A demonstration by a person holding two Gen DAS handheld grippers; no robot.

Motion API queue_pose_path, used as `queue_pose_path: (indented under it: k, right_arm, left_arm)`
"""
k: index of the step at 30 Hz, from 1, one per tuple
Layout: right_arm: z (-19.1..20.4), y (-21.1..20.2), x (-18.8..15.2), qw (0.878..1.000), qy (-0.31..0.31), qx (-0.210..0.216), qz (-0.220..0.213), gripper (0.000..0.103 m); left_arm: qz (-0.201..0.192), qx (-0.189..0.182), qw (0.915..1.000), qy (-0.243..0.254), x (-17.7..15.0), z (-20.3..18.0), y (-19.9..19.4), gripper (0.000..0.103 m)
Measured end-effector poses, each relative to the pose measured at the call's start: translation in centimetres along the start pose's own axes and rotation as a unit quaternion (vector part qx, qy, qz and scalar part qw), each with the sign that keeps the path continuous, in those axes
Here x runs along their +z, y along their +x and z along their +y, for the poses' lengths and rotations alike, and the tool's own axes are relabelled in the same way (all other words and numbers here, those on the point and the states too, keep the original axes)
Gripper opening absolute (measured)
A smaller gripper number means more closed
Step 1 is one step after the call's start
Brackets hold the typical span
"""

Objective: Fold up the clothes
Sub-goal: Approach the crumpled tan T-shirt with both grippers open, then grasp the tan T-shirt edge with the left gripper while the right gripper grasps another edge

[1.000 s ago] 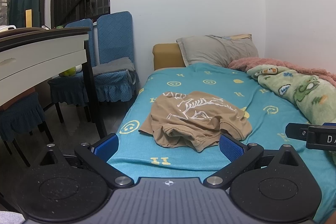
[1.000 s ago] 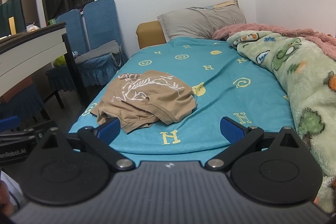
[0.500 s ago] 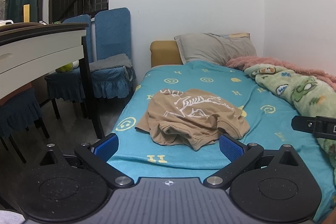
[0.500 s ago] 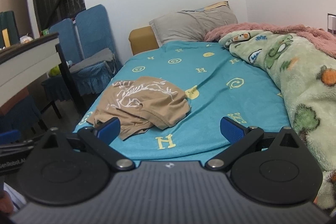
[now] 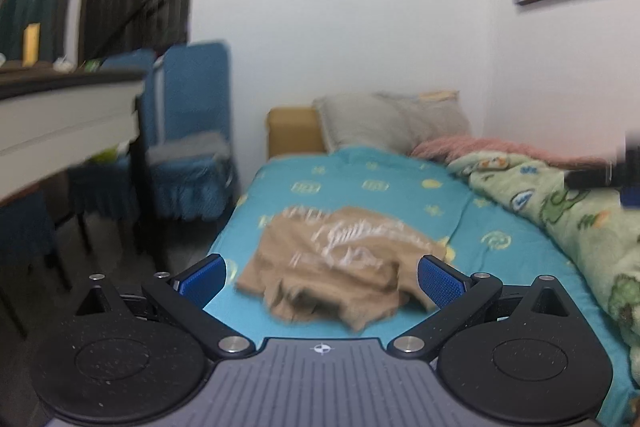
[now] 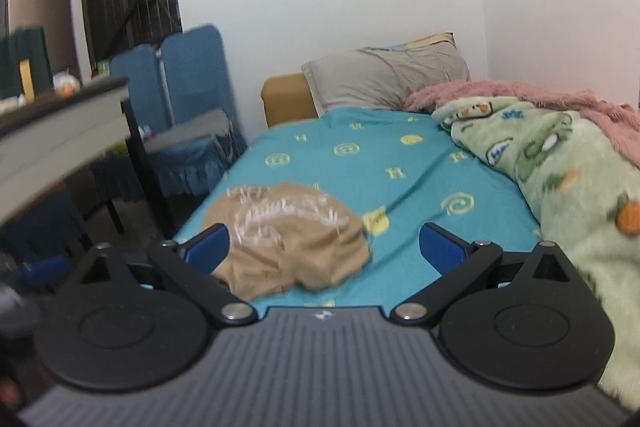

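Tan, crumpled and printed in white, the T-shirt [image 5: 340,263] lies unfolded near the foot of the teal bedsheet [image 5: 480,227], toward its left edge and apart from the green fleece blanket [image 6: 560,179]. Both the left gripper [image 5: 322,281] and the right gripper [image 6: 324,247] hover short of it, jaws spread wide, holding nothing.

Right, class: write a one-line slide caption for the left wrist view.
Open left gripper faces a crumpled tan T-shirt on the teal bedsheet, still unfolded.
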State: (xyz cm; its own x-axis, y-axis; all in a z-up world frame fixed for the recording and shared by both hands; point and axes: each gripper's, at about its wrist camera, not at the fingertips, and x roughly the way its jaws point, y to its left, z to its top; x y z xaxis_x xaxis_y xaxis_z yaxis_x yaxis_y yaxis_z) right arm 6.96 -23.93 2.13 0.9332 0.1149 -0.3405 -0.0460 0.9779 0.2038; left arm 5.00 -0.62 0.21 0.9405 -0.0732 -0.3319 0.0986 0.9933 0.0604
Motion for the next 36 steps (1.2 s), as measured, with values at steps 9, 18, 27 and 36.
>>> queue_pose_path:
  k: [9, 18, 27, 36]
  right_arm:
    - [-2.4, 4.0, 3.3, 0.998, 0.016, 0.025, -0.064, 0.103]
    - [-5.6, 9.1, -1.2, 0.990, 0.125, 0.053, 0.023, 0.103]
    - [-5.8, 14.3, -2.9, 0.990, 0.118, 0.004, 0.074, 0.103]
    - [-4.8, 13.3, -4.0, 0.992, 0.089, -0.028, 0.081, 0.103]
  left_arm:
    - [0.096, -0.030, 0.9798, 0.173, -0.9, -5.3, 11.8, 0.102]
    - [0.159, -0.071, 0.9568, 0.233, -7.0, -6.3, 19.3, 0.082]
    - [0.128, -0.039, 0.9776, 0.163, -5.1, -3.8, 21.1, 0.016]
    - [0.061, -0.035, 0.9940, 0.084, -1.2, -1.1, 16.4, 0.007]
